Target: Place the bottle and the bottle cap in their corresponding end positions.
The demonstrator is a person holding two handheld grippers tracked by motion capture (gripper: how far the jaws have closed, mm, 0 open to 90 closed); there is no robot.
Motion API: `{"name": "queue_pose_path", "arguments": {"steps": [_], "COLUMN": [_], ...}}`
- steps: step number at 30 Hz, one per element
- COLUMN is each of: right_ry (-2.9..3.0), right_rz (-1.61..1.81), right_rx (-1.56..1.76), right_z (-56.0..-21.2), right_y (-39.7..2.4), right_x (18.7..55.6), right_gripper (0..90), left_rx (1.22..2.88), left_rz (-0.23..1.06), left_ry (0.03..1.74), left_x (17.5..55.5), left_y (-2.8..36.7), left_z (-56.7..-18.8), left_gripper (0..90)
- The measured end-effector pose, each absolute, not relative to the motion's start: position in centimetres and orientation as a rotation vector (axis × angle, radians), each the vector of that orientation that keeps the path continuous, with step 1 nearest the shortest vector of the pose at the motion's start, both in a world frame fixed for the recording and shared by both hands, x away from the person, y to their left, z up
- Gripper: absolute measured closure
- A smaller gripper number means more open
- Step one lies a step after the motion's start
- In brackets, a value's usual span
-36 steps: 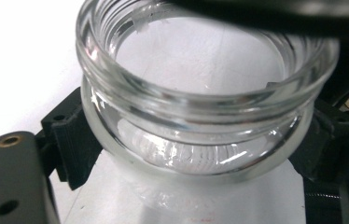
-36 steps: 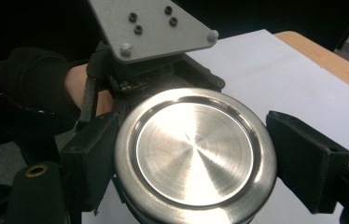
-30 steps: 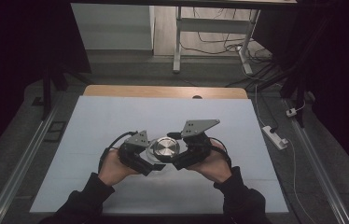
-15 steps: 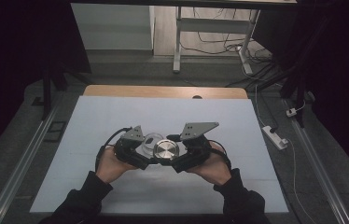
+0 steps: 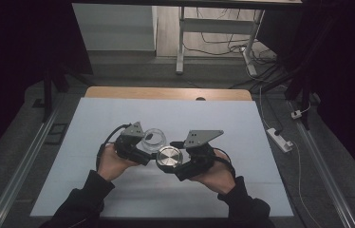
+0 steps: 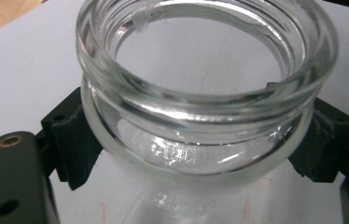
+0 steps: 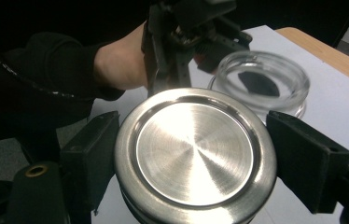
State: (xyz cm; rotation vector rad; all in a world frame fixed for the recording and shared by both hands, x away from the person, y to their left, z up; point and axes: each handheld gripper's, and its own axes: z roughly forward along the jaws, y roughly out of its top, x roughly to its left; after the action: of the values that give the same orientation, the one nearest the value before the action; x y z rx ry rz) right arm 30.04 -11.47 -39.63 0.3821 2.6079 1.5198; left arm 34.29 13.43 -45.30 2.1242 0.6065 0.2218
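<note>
Left fingers: pressed against both sides of the glass jar, just under its threaded rim; fully closed on it.
Right fingers: clamped on opposite edges of the metal lid, its brushed top facing up.
Glass jar: open-mouthed, upright, held in the left gripper near the middle of the worktop.
Metal lid: off the jar, held in the right gripper, just beside the jar on the person's right.
Hands: left hand and right hand low over the white worktop, dark sleeves behind.

Jar on table, left & behind lid, lid in right tool
</note>
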Motion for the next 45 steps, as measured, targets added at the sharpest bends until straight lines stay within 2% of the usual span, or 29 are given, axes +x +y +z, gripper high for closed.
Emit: {"name": "queue_pose_path", "arguments": {"steps": [29, 45], "right_ry": [2.600, 2.626], "right_rz": [1.479, 1.422], "right_rx": [0.423, 0.430], "right_z": [-43.5, -46.3], "right_y": [-12.3, -11.3], "right_x": [28.6, 28.8], "right_gripper": [19.7, 19.7], "left_rx": [2.096, 2.082], "left_rz": [0.276, 0.303], "left_ry": [0.613, 0.608], "left_x": [38.1, 40.4], "left_y": [11.6, 10.4], "left_z": [-44.7, -45.5], "left_gripper": [15.9, 15.9]}}
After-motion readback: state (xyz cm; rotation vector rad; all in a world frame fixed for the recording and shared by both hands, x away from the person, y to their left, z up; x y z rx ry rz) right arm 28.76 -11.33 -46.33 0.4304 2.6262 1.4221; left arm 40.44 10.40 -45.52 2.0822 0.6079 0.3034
